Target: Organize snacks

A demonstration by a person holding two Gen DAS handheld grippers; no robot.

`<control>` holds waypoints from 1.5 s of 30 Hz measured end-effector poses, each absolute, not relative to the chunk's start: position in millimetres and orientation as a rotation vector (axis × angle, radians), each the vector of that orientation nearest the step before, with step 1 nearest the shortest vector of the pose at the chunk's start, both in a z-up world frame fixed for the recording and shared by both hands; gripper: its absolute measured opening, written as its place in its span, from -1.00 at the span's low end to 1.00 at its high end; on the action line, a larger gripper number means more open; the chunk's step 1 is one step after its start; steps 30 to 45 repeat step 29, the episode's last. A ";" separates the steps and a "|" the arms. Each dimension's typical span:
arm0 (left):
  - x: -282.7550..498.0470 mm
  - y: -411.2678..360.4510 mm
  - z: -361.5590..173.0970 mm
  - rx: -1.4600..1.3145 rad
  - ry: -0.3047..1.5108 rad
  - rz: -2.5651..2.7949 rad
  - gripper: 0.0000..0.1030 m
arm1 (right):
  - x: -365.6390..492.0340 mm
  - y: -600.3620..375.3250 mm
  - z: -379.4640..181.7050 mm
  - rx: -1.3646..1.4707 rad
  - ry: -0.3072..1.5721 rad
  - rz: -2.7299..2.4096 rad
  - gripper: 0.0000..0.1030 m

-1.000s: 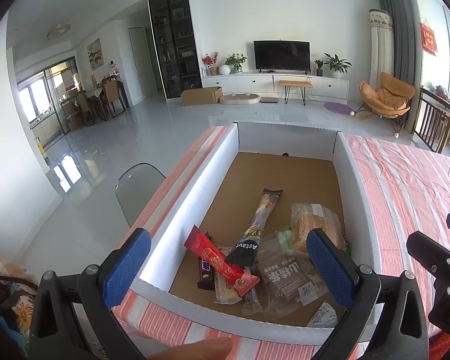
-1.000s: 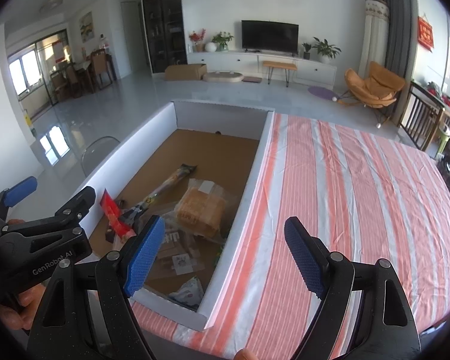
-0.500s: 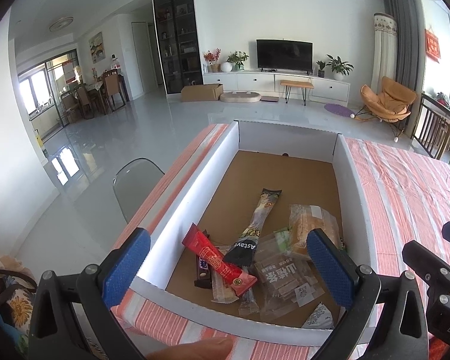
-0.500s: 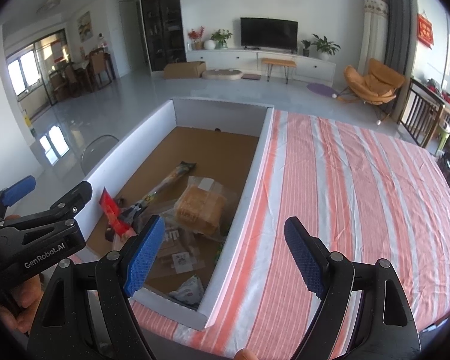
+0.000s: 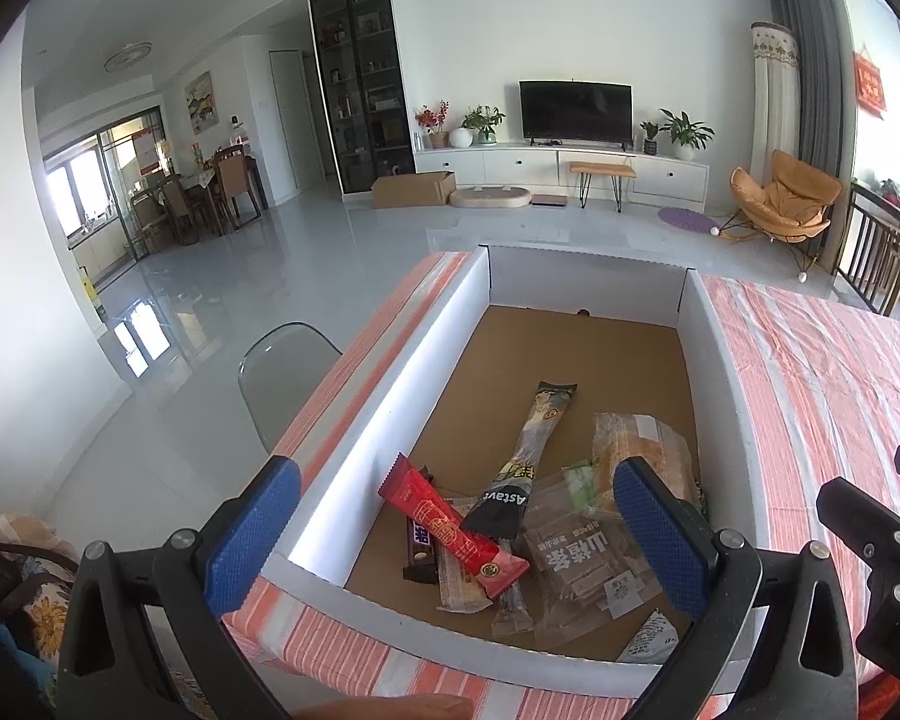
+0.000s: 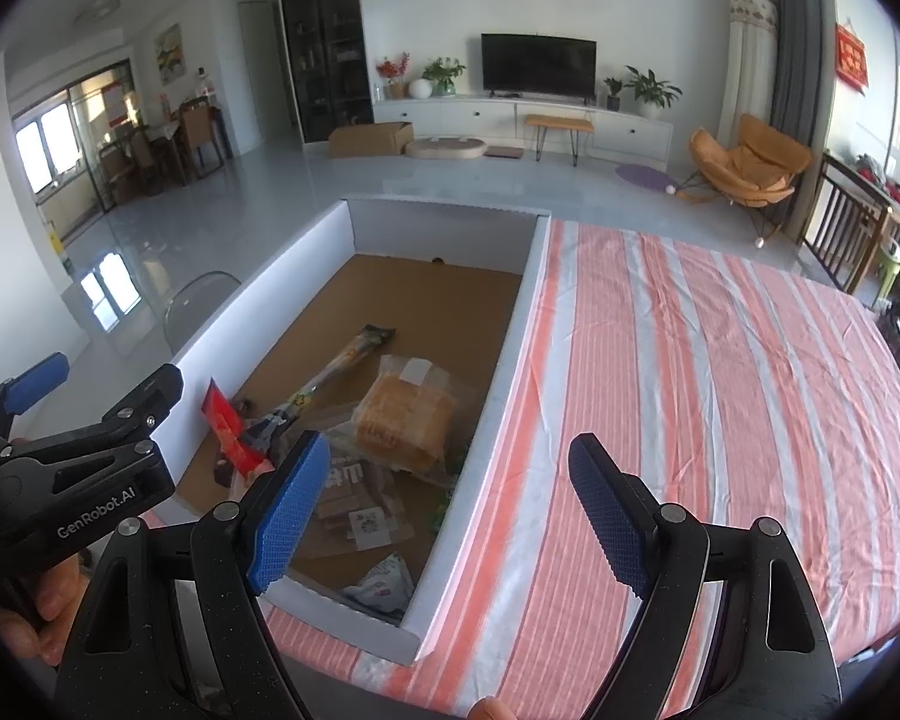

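The snacks lie heaped in the near end of the box on the striped bench; left claw and right claw both gape apart, holding nothing.

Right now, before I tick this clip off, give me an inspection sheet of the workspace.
Surface: striped tablecloth, pink and white, wrinkled; nothing lies on the part in view.
Job's things: white-walled box holding the snacks: red packet, long dark Astavi stick, clear bag of brown biscuits, bread in a clear wrapper.
Clutter: nothing seen.
Grippers: left claw open, above the box's near end; right claw open, over the box's right wall. Neither holds anything.
Cables: nothing seen.
Surroundings: living room; TV, orange chair, clear chair beside the table.
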State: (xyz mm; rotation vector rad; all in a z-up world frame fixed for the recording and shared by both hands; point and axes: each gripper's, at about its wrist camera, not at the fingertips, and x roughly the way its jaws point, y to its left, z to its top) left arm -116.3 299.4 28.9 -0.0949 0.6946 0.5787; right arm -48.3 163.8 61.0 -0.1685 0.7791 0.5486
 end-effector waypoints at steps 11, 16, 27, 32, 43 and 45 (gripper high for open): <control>-115.2 301.5 28.5 -0.104 0.696 0.567 0.99 | -48.1 168.6 62.5 -0.177 0.784 0.558 0.65; -113.7 302.5 28.0 -0.108 0.700 0.562 1.00 | -47.7 170.3 62.9 -0.177 0.788 0.560 0.65; -114.6 303.7 28.7 -0.127 0.701 0.534 1.00 | -48.2 176.1 60.5 -0.186 0.794 0.565 0.65; -115.5 302.8 28.1 -0.118 0.699 0.536 1.00 | -48.4 178.4 59.2 -0.191 0.798 0.567 0.65; -115.5 302.8 28.1 -0.118 0.699 0.536 1.00 | -48.4 178.4 59.2 -0.191 0.798 0.567 0.65; -115.5 302.8 28.1 -0.118 0.699 0.536 1.00 | -48.4 178.4 59.2 -0.191 0.798 0.567 0.65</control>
